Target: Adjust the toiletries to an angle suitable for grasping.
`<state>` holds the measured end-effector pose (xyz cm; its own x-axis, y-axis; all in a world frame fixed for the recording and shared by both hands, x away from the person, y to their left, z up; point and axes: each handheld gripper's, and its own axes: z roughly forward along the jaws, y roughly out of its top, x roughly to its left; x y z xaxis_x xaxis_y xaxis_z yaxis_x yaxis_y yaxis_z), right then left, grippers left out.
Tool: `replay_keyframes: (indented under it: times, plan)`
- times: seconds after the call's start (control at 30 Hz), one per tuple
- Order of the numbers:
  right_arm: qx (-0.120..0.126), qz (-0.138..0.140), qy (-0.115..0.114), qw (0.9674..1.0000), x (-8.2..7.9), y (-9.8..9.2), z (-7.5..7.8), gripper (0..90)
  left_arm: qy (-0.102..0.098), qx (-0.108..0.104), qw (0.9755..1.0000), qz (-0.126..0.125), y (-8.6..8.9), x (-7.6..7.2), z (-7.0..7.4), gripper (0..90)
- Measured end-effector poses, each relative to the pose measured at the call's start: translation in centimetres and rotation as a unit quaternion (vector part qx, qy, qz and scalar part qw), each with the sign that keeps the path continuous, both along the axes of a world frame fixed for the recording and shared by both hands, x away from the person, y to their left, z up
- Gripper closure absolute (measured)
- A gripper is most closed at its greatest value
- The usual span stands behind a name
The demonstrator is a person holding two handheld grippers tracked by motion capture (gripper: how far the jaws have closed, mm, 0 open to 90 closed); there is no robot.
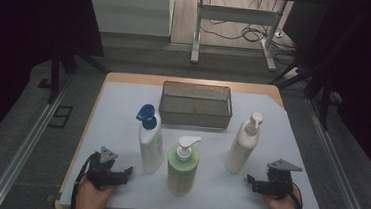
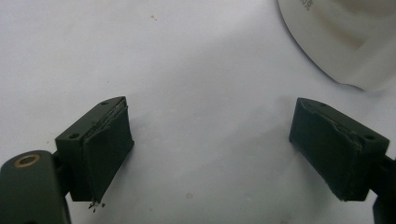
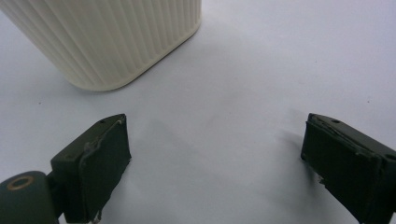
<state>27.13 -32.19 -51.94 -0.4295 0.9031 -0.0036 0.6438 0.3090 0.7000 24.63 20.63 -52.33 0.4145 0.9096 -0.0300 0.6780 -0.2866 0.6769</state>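
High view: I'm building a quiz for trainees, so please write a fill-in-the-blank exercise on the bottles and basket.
1. The white bottle has a ____ pump top.
2. The bottle standing between the other two is ____.
3. The mesh basket holds ____.
4. The cream bottle stands nearest the ____ gripper.

Missing words: blue; green; nothing; right

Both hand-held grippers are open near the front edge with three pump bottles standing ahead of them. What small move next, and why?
Probably ease the right hand-held gripper forward toward the cream ribbed bottle. Its jaws stand open and empty, and the right gripper view shows that bottle's base just ahead, off to one side. The mesh basket behind looks the likely destination. The left hand-held gripper is open too, beside the white blue-capped bottle.
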Motion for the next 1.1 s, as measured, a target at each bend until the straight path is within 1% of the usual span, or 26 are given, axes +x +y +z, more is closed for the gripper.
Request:
replay_keyframes:
  times: [0.43,0.63,0.77,0.83,0.87,0.9,0.93,1.0,1.03,1.1]
  plan:
    - [0.001,0.001,0.0,1.0,0.01,-0.03,-0.01,7.4,0.0,-0.001,1.0,0.0,0.02,0.01,-0.02,12.5]
    - [0.002,0.003,0.001,1.0,0.0,-0.02,0.07,9.3,-0.001,0.001,1.0,0.0,0.04,0.02,0.0,12.5]
    - [0.003,0.006,-0.002,1.0,-0.14,-0.02,0.21,14.6,0.0,0.0,1.0,0.0,0.05,0.03,0.0,12.5]
    - [0.003,0.005,-0.002,1.0,-0.15,-0.01,0.21,15.3,-0.001,0.0,1.0,0.0,0.05,0.03,0.0,12.5]
    - [0.003,0.006,-0.002,1.0,-0.19,0.01,0.26,18.1,0.0,-0.001,1.0,0.0,0.03,0.02,-0.01,12.5]
    - [0.003,0.011,-0.005,0.9999,-0.26,-0.04,0.36,24.7,0.0,-0.001,1.0,0.0,0.04,0.02,-0.01,12.6]
    - [0.003,0.011,-0.005,0.9999,-0.26,-0.04,0.36,24.7,0.0,-0.001,1.0,0.0,0.04,0.02,-0.01,12.5]
    - [0.003,0.019,-0.007,0.9998,-0.32,-0.08,0.45,31.3,-0.001,0.0,1.0,0.0,0.05,0.03,-0.01,12.5]
    - [0.003,0.018,-0.009,0.9998,-0.35,-0.1,0.45,33.7,0.0,-0.001,1.0,0.0,0.03,0.02,-0.01,12.5]
    - [0.003,0.019,-0.009,0.9998,-0.36,-0.11,0.46,34.8,0.0,-0.001,1.0,0.0,0.03,0.02,-0.01,12.5]
